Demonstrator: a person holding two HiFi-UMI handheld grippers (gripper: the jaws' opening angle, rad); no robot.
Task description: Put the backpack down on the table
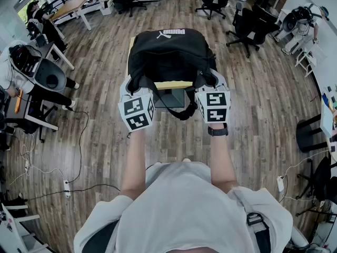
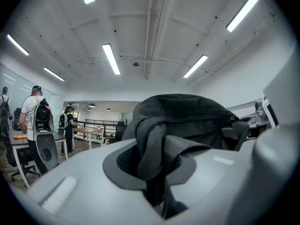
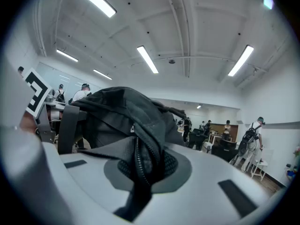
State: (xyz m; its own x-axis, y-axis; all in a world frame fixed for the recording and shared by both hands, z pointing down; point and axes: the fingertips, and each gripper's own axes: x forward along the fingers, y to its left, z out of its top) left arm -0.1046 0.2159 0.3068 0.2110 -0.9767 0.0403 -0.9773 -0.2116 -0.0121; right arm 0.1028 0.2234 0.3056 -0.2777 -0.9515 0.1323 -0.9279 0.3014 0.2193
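Note:
A black backpack [image 1: 168,54] with a white logo on top hangs in front of me, over a small wooden table [image 1: 174,85] whose yellow edge shows beneath it. My left gripper [image 1: 138,91] is shut on the backpack's left shoulder strap [image 2: 157,153]. On the other side, my right gripper [image 1: 206,86] is shut on the zippered fabric of the pack's right side [image 3: 140,161]. Both gripper views show the black bag [image 2: 187,116] bulging just past the jaws. A loose strap loop [image 1: 181,112] dangles below the bag between my two grippers.
Wooden floor lies all around. Black office chairs [image 1: 253,25] stand at the far right, a long table [image 1: 73,7] at the far left. A person [image 1: 31,73] sits at a desk on the left. Cables [image 1: 68,183] trail across the floor near me.

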